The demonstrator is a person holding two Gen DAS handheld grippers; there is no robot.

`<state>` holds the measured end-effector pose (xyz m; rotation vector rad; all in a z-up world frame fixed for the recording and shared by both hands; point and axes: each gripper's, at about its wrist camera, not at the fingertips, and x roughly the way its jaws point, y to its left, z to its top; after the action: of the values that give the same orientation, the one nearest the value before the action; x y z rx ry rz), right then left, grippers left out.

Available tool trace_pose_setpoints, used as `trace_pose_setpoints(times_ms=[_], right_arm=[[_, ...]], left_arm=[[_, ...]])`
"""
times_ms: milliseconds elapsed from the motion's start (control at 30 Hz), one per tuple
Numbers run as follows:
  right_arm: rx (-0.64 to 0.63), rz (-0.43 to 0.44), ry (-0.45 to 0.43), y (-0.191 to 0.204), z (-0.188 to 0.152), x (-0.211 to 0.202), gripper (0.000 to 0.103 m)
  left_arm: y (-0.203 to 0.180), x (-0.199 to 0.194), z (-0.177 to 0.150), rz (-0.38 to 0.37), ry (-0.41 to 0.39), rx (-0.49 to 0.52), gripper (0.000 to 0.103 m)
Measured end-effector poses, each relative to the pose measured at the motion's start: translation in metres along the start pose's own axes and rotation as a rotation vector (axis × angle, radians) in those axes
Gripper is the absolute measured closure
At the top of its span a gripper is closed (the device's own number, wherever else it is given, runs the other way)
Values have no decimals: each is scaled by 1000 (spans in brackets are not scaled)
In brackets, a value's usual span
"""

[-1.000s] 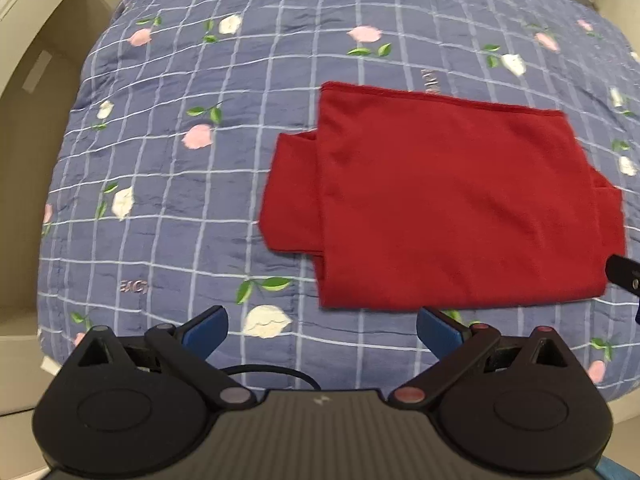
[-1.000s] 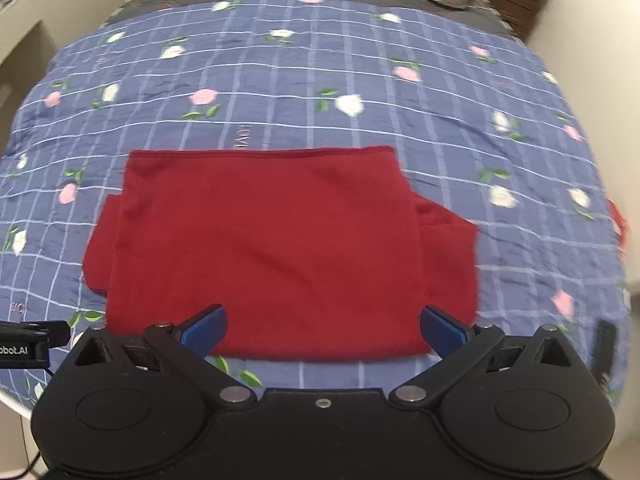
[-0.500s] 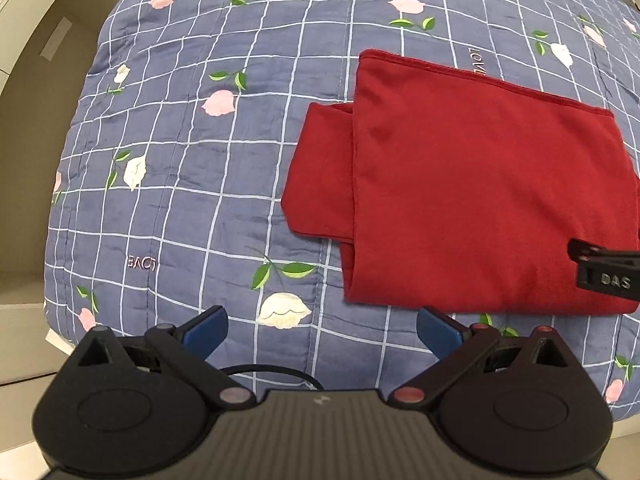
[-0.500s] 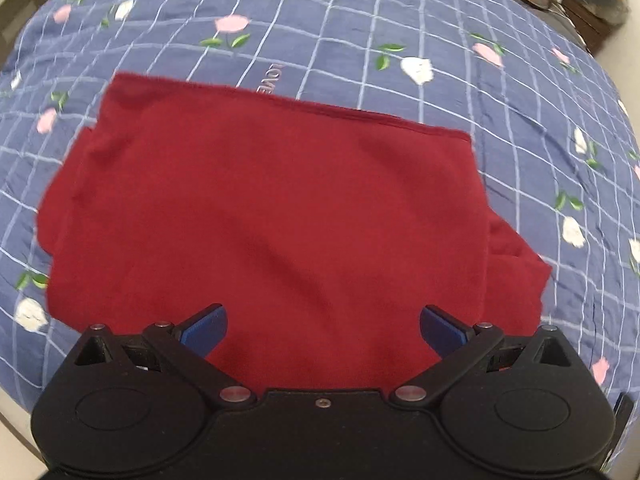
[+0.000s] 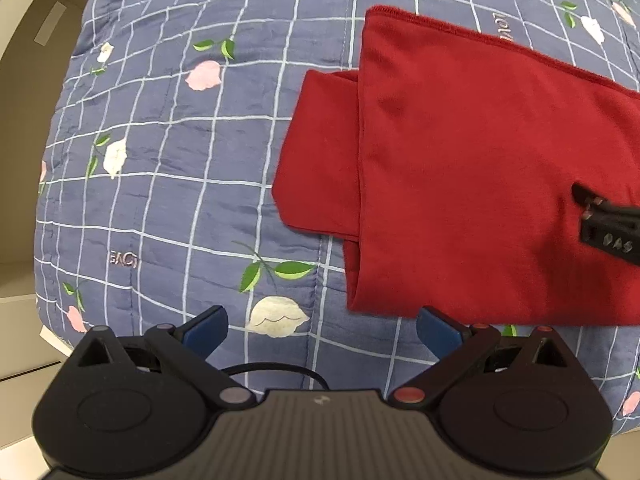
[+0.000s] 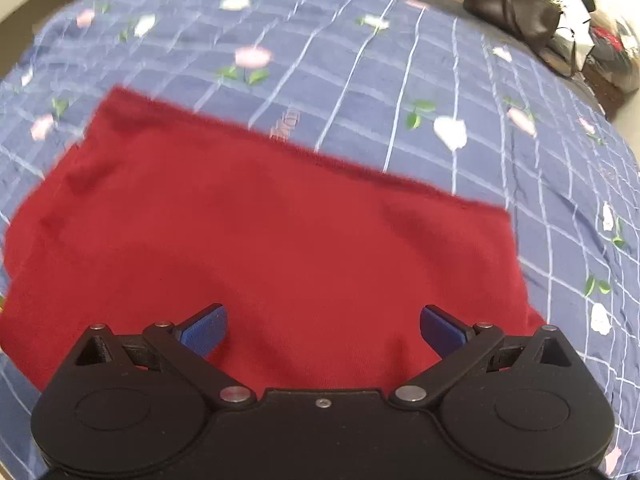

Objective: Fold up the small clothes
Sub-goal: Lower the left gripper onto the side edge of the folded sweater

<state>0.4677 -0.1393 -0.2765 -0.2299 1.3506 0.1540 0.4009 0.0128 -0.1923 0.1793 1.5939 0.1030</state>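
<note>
A red garment (image 5: 472, 168) lies flat and partly folded on the blue flowered quilt (image 5: 168, 152), one short sleeve sticking out at its left side. My left gripper (image 5: 322, 332) is open just off the garment's near left corner, over bare quilt. In the right wrist view the same red garment (image 6: 272, 248) fills the middle, and my right gripper (image 6: 323, 330) hovers open above its near half with nothing between the blue pads. The tip of the right gripper (image 5: 612, 228) shows over the cloth at the right edge of the left wrist view.
The quilt (image 6: 460, 92) covers a bed whose left edge drops to a beige wall and floor (image 5: 20, 160). A dark handbag (image 6: 516, 4) and piled items sit beyond the bed's far right corner.
Both grippers have come down and forward toward the garment. The right one now hangs over the cloth itself; the left has shifted left, leaving the garment at the right of its view.
</note>
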Motion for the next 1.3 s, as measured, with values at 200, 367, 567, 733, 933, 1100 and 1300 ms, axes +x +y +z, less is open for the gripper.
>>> trace_pose_setpoints(times_ms=[200, 367, 567, 733, 933, 1100, 1300], right_arm=[[7, -19, 108, 7, -11, 28, 1], [18, -12, 123, 5, -9, 33, 1], [22, -4, 126, 2, -8, 36, 1], [22, -10, 115, 4, -12, 35, 0], [19, -23, 71, 8, -21, 33, 0], [24, -28, 40, 10, -27, 30, 0], [30, -23, 17, 11, -31, 29, 0]], left_arm=[[-2, 8, 2, -5, 10, -10, 1], [-2, 16, -1, -4, 22, -9, 1], [7, 17, -2, -52, -26, -64, 1], [18, 22, 4, -119, -125, -99, 1], [25, 33, 19, -204, -251, -72, 1], [28, 54, 37, -154, -302, -22, 1], [34, 86, 58, -200, -223, -1, 1]])
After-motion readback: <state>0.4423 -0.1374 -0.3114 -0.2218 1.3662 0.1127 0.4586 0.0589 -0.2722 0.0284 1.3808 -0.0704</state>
